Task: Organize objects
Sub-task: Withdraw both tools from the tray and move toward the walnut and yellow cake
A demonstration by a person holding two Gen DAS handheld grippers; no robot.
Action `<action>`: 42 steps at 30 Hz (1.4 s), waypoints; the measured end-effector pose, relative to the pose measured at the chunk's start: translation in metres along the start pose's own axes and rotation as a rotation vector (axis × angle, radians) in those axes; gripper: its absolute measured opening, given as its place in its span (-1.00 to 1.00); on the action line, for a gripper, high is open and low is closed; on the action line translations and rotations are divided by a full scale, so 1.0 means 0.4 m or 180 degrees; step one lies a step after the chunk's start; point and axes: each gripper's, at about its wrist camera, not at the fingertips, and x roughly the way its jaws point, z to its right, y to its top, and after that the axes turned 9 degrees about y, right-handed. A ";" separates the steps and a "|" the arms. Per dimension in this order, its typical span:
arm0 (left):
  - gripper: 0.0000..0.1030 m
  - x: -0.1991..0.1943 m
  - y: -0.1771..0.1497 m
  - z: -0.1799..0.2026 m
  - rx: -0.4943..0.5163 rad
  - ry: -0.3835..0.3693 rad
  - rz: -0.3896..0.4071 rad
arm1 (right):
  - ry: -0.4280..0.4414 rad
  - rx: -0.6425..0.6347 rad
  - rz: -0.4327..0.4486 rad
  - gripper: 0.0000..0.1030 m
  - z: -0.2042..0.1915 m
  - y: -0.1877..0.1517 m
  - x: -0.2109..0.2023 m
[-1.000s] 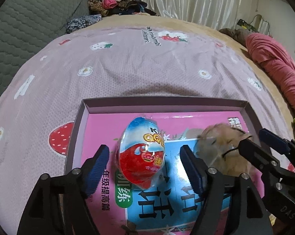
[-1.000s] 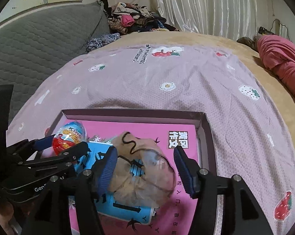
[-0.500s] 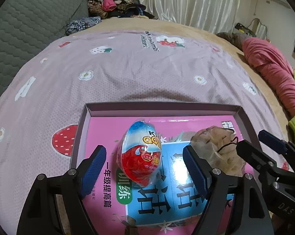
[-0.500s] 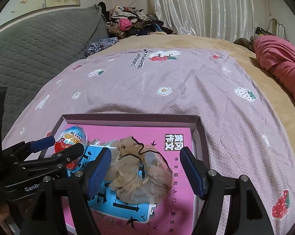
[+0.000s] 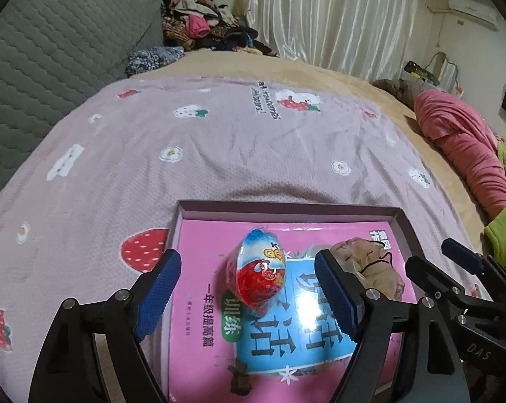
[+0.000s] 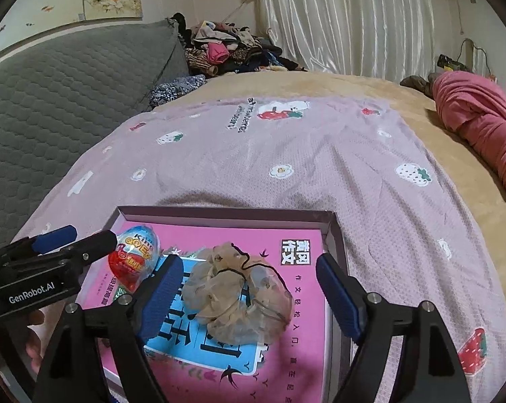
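One egg (image 5: 258, 270), blue tip toward curtains (image 5: 337, 16)

Left gripper (image 5: 248, 294) and right gripper (image 6: 249, 297) side by side, jaws spread wide, gripping nothing.

Left tongs (image 6: 51, 268) body: "GenRobot.AI". Right tongs (image 5: 468, 288) body: "DAS". Pink book (image 6: 296, 302) cover: "黄冈作文". Bedsheet (image 5: 219, 141): "strawberrys", approx.
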 end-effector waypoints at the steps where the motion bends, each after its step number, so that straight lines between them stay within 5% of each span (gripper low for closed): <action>1: 0.61 -0.009 -0.002 -0.001 0.0015 0.0021 0.0021 | -0.0004 -0.0002 0.0009 0.61 -0.002 0.001 -0.005; 15: 0.61 -0.136 -0.044 -0.045 0.0004 0.0191 0.0181 | -0.0069 -0.0296 0.0219 0.72 -0.103 -0.009 -0.136; 24: 0.61 -0.225 -0.142 -0.109 -0.0017 0.0380 0.0209 | -0.0082 -0.0341 0.0310 0.72 -0.140 -0.069 -0.225; 42: 0.61 -0.508 -0.277 -0.141 0.0108 0.0388 0.0298 | -0.0227 -0.0459 0.0365 0.73 -0.233 -0.199 -0.544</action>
